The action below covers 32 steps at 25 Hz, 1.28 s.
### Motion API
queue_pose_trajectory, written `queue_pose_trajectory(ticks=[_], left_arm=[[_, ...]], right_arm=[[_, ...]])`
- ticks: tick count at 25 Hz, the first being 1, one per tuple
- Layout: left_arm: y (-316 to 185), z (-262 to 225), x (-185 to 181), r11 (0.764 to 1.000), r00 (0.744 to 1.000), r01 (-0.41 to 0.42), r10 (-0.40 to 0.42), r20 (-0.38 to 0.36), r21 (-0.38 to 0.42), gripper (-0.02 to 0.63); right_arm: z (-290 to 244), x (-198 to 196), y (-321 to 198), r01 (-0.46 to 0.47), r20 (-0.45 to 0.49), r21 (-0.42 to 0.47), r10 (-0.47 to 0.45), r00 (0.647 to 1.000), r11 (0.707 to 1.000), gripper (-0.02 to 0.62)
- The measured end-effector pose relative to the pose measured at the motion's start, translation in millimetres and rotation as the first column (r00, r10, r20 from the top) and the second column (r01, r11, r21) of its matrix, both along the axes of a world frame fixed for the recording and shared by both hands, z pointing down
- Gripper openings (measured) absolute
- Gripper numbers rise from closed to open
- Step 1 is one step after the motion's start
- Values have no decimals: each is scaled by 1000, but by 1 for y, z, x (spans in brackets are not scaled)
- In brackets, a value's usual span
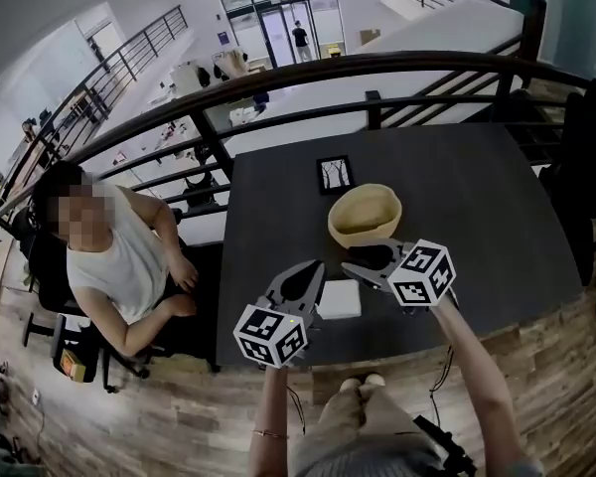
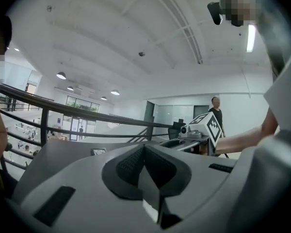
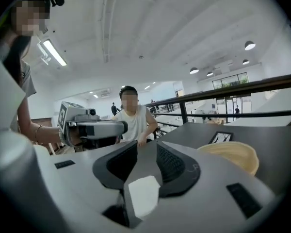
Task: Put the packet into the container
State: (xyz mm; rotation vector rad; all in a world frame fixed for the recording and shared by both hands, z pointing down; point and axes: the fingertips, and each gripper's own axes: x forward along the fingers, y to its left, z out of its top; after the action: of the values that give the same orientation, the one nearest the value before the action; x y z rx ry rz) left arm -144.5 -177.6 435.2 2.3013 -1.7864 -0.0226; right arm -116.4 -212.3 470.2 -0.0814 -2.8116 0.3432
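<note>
A white packet point(image 1: 340, 299) lies flat on the dark table point(image 1: 477, 207) near its front edge. Just behind it stands the container, a tan bowl point(image 1: 365, 217), empty as far as I can see. My right gripper point(image 1: 350, 263) hovers over the spot between packet and bowl, pointing left, its jaws open and holding nothing. In the right gripper view the packet point(image 3: 143, 196) shows through the gap of the gripper point(image 3: 146, 147), and the bowl point(image 3: 230, 154) sits to the right. My left gripper point(image 1: 320, 264) hangs left of the packet, its tips together and empty, shut in its own view point(image 2: 144, 148).
A small framed picture point(image 1: 335, 174) lies behind the bowl. A seated person point(image 1: 119, 256) in a white top is just off the table's left edge. A dark railing point(image 1: 278, 78) runs behind the table. A chair point(image 1: 586, 177) stands at the right.
</note>
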Motion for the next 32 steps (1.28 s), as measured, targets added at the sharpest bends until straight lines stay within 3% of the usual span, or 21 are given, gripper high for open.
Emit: queue_pose_trajectory(ticks=[5, 9, 17, 21, 25, 32], left_arm=[[1, 19, -17, 998, 999, 30, -30, -18, -47, 8], [-4, 37, -19, 996, 999, 33, -35, -20, -86, 8], [-13, 59, -26, 988, 998, 60, -65, -25, -141, 8], [-11, 61, -26, 984, 995, 84, -90, -32, -157, 8], [-9, 60, -27, 982, 994, 99, -104, -23, -163, 8], [-12, 66, -24, 978, 993, 109, -115, -19, -178, 8]], right_arm=[[58, -14, 5, 128, -184, -73, -139, 973, 989, 144], [89, -17, 3, 192, -274, -142, -225, 935, 971, 155], [138, -22, 13, 317, -420, -212, -379, 825, 924, 155], [152, -21, 20, 376, -489, -260, -457, 743, 889, 155], [158, -24, 24, 389, -489, -331, -509, 708, 860, 155], [162, -24, 25, 392, -413, -462, -584, 699, 795, 154]])
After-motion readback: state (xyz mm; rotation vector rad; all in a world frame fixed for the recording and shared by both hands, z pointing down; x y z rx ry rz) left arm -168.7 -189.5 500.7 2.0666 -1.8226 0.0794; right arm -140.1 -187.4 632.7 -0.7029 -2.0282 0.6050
